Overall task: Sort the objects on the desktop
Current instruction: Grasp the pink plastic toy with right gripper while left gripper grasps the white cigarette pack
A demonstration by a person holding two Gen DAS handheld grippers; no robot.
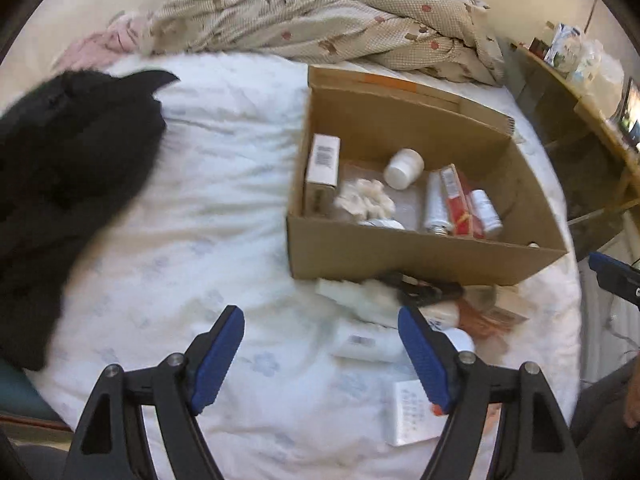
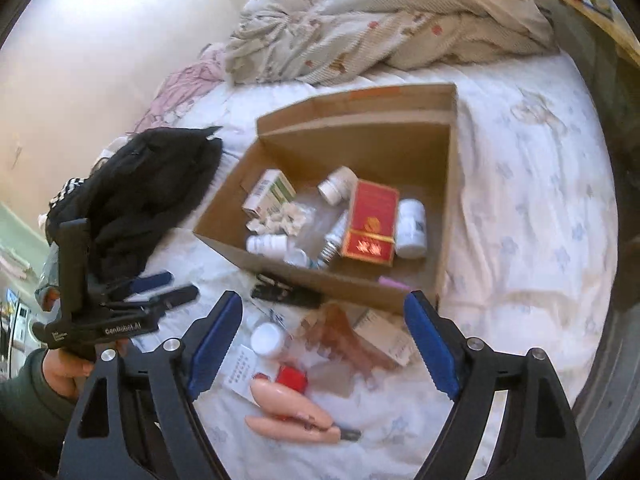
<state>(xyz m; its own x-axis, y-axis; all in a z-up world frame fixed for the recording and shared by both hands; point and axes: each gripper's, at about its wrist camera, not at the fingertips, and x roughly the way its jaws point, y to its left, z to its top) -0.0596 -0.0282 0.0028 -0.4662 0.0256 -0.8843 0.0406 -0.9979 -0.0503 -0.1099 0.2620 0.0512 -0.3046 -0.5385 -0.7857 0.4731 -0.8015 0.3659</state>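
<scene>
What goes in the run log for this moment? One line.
left gripper: open, empty | right gripper: open, empty | cardboard box: partly filled | loose items outside

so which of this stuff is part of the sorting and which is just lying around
Part of the job: cardboard box, red carton and white bottle inside it, loose pink clippers, capped jar, black stapler.

Lying about: black garment, crumpled duvet, wooden shelf.

One carton, roughly four bottles.
</scene>
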